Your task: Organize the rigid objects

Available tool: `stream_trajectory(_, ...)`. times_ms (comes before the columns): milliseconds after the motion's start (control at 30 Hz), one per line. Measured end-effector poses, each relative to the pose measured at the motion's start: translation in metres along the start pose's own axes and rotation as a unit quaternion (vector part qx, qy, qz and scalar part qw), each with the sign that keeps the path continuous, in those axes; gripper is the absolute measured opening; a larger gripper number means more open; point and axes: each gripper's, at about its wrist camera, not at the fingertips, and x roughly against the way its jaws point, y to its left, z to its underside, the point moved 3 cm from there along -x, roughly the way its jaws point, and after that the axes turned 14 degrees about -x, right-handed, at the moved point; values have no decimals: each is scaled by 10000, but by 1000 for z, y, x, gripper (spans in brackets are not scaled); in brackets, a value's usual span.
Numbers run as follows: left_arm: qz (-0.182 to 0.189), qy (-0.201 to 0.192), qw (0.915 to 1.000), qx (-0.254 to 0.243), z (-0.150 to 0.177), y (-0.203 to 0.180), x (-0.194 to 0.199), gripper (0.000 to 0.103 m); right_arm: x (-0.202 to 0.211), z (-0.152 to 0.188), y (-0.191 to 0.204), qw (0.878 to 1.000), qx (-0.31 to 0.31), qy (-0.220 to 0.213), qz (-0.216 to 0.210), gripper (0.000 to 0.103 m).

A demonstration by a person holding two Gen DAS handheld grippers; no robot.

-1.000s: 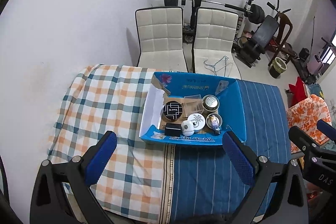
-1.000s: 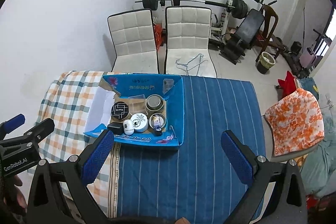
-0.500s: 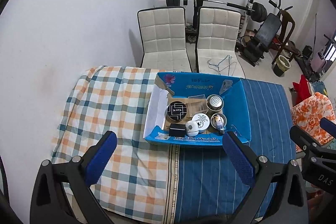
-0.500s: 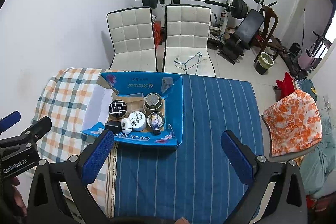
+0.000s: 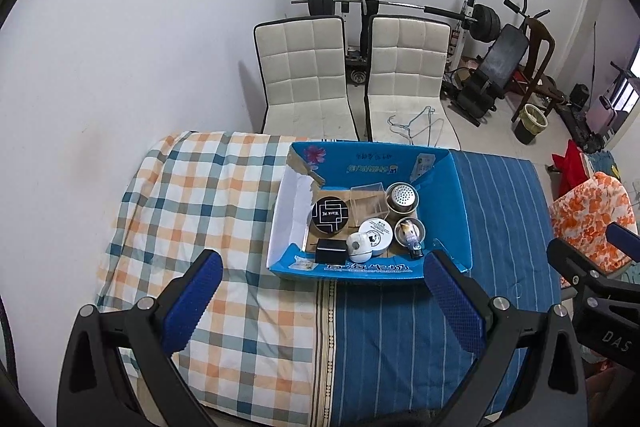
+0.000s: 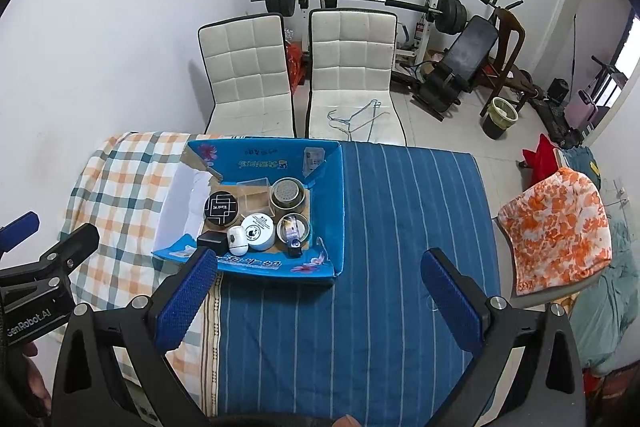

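Observation:
An open blue cardboard box (image 5: 362, 163) (image 6: 324, 211) lies on the table. Inside it sit a round black tin (image 5: 329, 214) (image 6: 220, 205), a clear plastic box (image 5: 369, 203), a perforated metal shaker (image 5: 401, 195) (image 6: 286, 191), a white round jar (image 5: 376, 229) (image 6: 259, 225), a small white device (image 5: 357, 246), a black cube (image 5: 330, 250) (image 6: 213, 241) and a metal cup holding a small item (image 5: 409, 229) (image 6: 293, 225). My left gripper (image 5: 322, 303) hovers open above the table in front of the box. My right gripper (image 6: 318, 301) is open too, over the blue cloth, nothing between its fingers.
The table wears a checked cloth (image 5: 192, 203) on the left and a blue striped cloth (image 6: 400, 227) on the right. Two white padded chairs (image 5: 304, 75) (image 5: 406, 75) stand behind it, wire hangers (image 5: 416, 119) on one seat. Gym equipment (image 6: 460, 59) lines the back wall. An orange floral cushion (image 6: 556, 223) sits at right.
Both grippers have drawn back and up from the table, so the box looks smaller and farther off. Both stay open. Nothing in the box has moved.

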Motion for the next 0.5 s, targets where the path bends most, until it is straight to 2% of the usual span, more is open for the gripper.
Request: stream_trajectory(500, -34, 170, 9998, -106, -5, -8, -24, 103, -20, -2, -6, 9998, -103, 61, 136, 103)
